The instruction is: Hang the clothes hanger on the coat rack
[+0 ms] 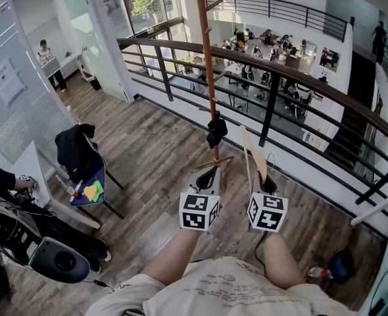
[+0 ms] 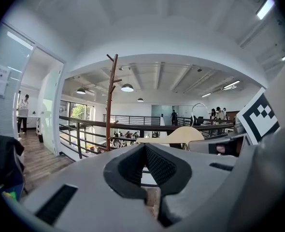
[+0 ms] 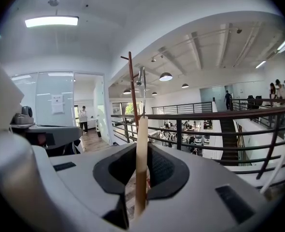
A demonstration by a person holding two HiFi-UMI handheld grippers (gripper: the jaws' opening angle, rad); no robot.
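The brown coat rack (image 1: 208, 58) stands straight ahead by the railing, with a black garment (image 1: 216, 130) hung low on its pole. My right gripper (image 1: 267, 180) is shut on a pale wooden clothes hanger (image 1: 252, 151), which stands upright and right of the pole, short of it. In the right gripper view the hanger (image 3: 141, 163) shows edge-on between the pads, its metal hook (image 3: 141, 77) just right of the rack (image 3: 131, 95). My left gripper (image 1: 209, 172) is shut on nothing, close in front of the pole's foot. The left gripper view shows the rack (image 2: 112, 100) ahead and the hanger (image 2: 174, 136) to the right.
A dark metal railing (image 1: 292, 78) runs behind the rack, with a drop to a lower floor beyond. A chair with a black jacket (image 1: 77, 151) stands to the left on the wooden floor. Dark equipment (image 1: 29, 239) sits at the lower left. A person (image 1: 49, 63) stands far left.
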